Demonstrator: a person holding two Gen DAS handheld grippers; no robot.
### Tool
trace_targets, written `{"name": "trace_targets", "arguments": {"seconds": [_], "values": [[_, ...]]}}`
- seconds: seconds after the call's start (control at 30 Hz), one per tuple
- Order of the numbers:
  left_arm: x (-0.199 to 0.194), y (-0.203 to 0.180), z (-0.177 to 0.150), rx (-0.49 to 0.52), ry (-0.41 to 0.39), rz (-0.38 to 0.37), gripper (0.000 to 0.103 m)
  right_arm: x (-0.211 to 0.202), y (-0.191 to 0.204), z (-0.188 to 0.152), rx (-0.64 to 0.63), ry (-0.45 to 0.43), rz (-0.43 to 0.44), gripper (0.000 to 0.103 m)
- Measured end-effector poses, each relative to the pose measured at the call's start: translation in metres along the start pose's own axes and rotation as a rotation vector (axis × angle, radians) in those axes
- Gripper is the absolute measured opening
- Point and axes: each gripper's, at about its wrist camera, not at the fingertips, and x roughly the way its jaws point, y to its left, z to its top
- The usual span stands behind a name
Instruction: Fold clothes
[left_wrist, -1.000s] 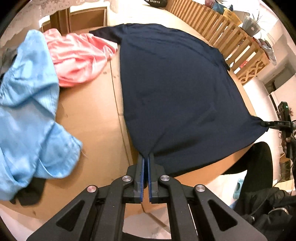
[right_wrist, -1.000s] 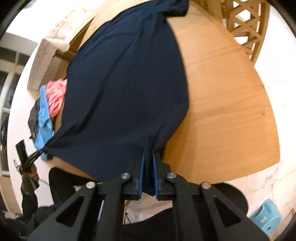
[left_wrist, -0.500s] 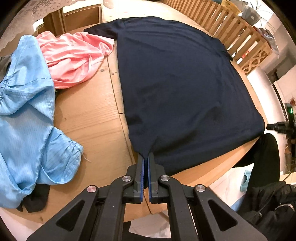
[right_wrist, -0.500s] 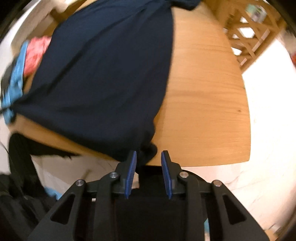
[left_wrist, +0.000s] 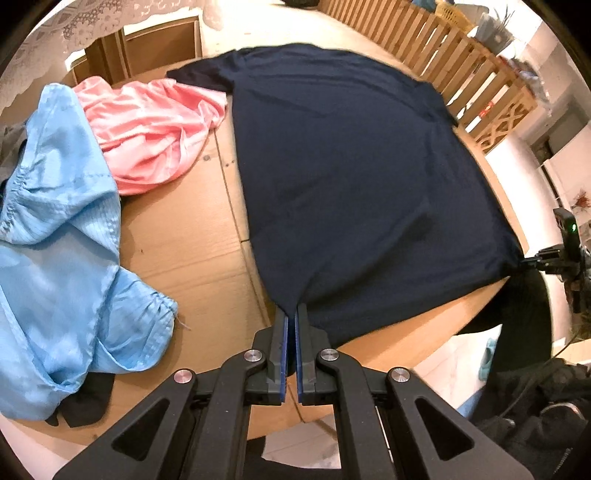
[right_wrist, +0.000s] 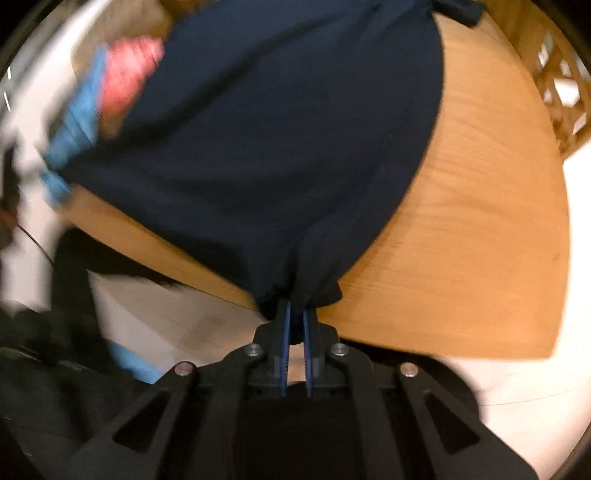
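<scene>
Beside the work item, on the left of the table, lie three loose garments: a light blue shirt (left_wrist: 62, 236) nearest, a pink garment (left_wrist: 151, 125) behind it and touching the work item's far left sleeve, and a black item (left_wrist: 86, 400) mostly buried under the blue shirt's near edge. Nothing lies on top of the work item.

Count: one navy T-shirt (left_wrist: 351, 177), spread flat with collar at the far side and hem at the near edge; two grippers.

The left gripper (left_wrist: 290, 314) is pressed together on the near left hem corner of the T-shirt, cloth pinched between its blue pads. The right gripper (right_wrist: 296, 314) has its jaws closing on the near right hem corner; bunched dark fabric sits between the pads and appears gripped, though that view is blurred. In the left wrist view the right gripper shows at the far right edge, meeting the same corner.

Surface: a round wooden table (right_wrist: 480, 221), with a flat cardboard sheet (left_wrist: 192, 229) under the left garments. The right half of the tabletop is bare wood.

Room: a slatted wooden railing (left_wrist: 443, 55) runs behind the table at far right; pale tiled floor (right_wrist: 177, 317) below; lace curtain (left_wrist: 55, 29) at far left.
</scene>
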Motion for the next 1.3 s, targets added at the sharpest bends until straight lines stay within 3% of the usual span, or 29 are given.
{"name": "trace_targets", "arguments": {"seconds": [0.1, 0.2, 0.27, 0.37, 0.47, 0.67, 0.73, 0.83, 0.97, 1.13, 1.3], "values": [[-0.027, -0.007, 0.002, 0.014, -0.037, -0.021, 0.002, -0.041, -0.007, 0.001, 0.141, -0.117, 0.199, 0.006], [-0.045, -0.020, 0.000, 0.043, -0.053, -0.022, 0.002, -0.067, -0.030, 0.001, 0.238, -0.195, 0.250, 0.006], [-0.042, -0.026, -0.007, 0.058, -0.031, -0.027, 0.002, -0.059, -0.054, 0.001, 0.288, -0.167, 0.155, 0.006], [-0.008, -0.019, -0.027, 0.036, 0.065, -0.025, 0.002, -0.027, -0.081, -0.026, 0.364, -0.012, -0.071, 0.010], [0.023, -0.008, -0.042, 0.014, 0.137, 0.017, 0.002, -0.008, -0.093, -0.031, 0.345, 0.059, -0.245, 0.010], [0.032, -0.001, -0.041, -0.014, 0.145, 0.013, 0.002, 0.000, -0.029, 0.000, 0.077, -0.004, -0.347, 0.018], [0.027, -0.004, -0.038, -0.012, 0.132, 0.004, 0.002, 0.017, -0.015, 0.013, 0.024, 0.019, -0.322, 0.018], [0.014, -0.010, -0.038, 0.006, 0.111, -0.009, 0.002, 0.042, -0.026, 0.017, -0.057, 0.102, -0.373, 0.018], [0.010, -0.012, -0.044, 0.028, 0.133, -0.021, 0.006, 0.054, -0.044, 0.015, -0.033, 0.156, -0.421, 0.016], [0.014, -0.001, -0.050, -0.001, 0.161, -0.004, 0.014, 0.048, -0.066, 0.007, -0.007, 0.200, -0.597, 0.016], [0.036, -0.011, -0.047, 0.025, 0.199, -0.023, 0.018, 0.035, -0.064, 0.001, 0.024, 0.139, -0.526, 0.022]]}}
